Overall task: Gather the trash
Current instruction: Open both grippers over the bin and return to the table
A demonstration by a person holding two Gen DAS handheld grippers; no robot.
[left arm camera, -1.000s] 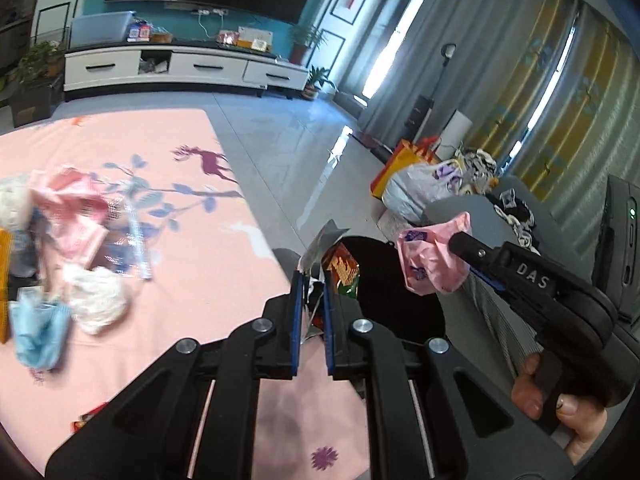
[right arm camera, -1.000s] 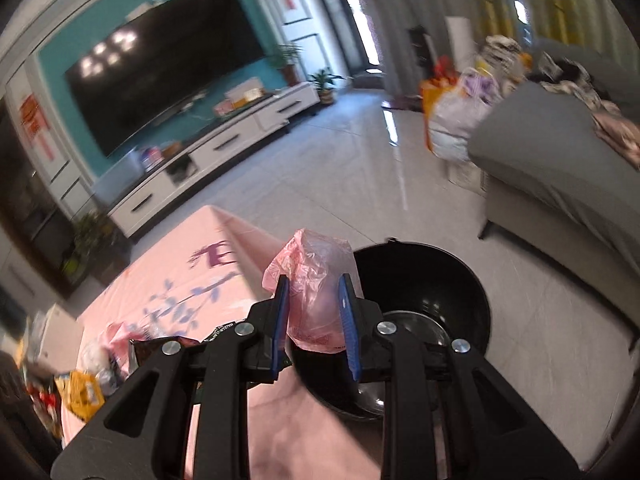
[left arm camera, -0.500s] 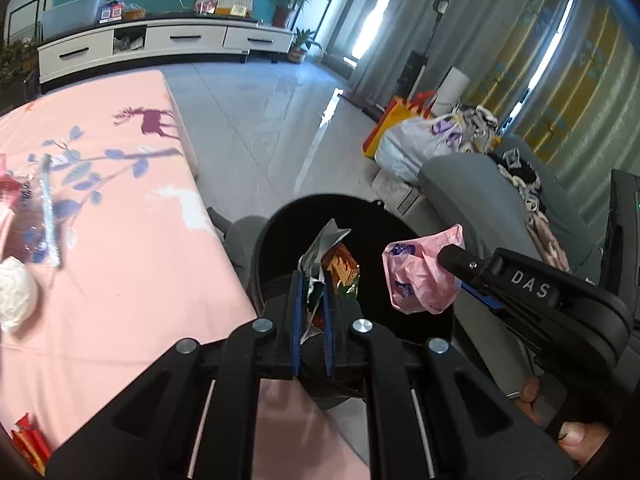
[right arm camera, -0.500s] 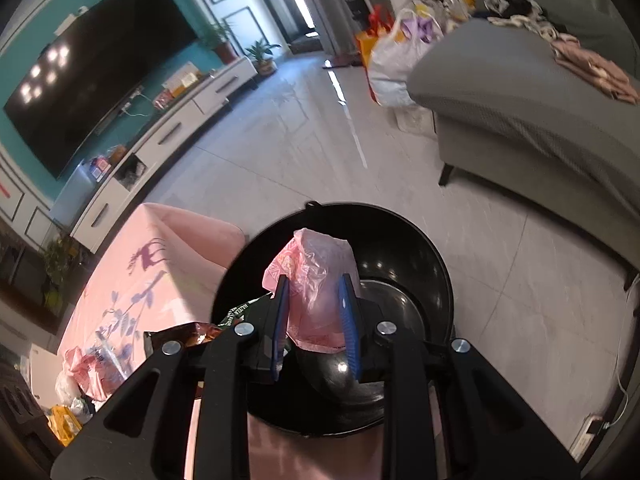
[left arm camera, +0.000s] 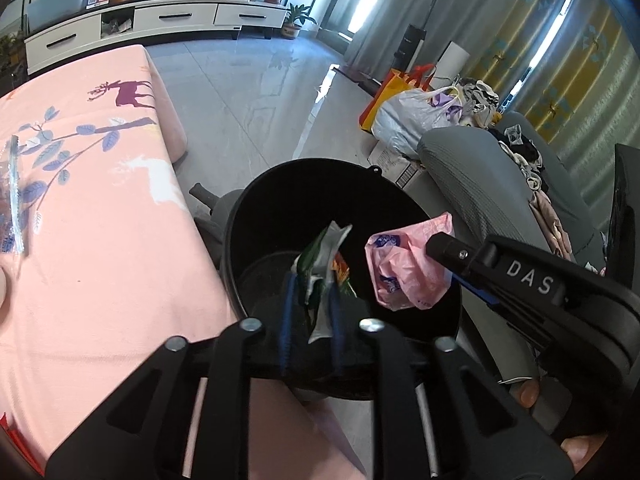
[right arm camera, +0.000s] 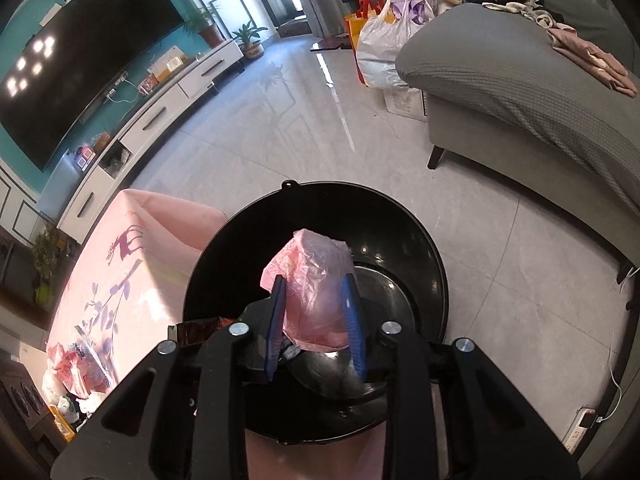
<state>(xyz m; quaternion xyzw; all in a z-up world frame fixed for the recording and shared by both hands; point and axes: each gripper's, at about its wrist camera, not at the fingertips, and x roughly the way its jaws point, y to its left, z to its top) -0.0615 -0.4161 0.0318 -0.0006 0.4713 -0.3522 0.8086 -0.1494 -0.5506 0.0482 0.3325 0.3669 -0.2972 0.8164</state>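
Note:
A black trash bin [left arm camera: 288, 184] stands on the floor beside the pink table. My left gripper [left arm camera: 310, 284] is over its mouth with the jaws parted around crumpled snack wrappers [left arm camera: 320, 264]. My right gripper [right arm camera: 314, 292] is also over the bin [right arm camera: 400, 216], its jaws widened around a pink plastic bag [right arm camera: 314, 276]. The right gripper and the pink bag [left arm camera: 404, 268] show at the right of the left wrist view. The wrappers' edge [right arm camera: 196, 330] shows in the right wrist view.
The pink tablecloth [left arm camera: 100, 240] with deer print lies left of the bin. More trash [right arm camera: 76, 368] is piled at its far end. A grey sofa [right arm camera: 520, 92] with clothes, filled shopping bags [right arm camera: 380, 40] and a white TV cabinet [left arm camera: 160, 20] stand around the tiled floor.
Both grippers moved from above the table to over the bin's mouth. Both pairs of jaws have widened around their trash.

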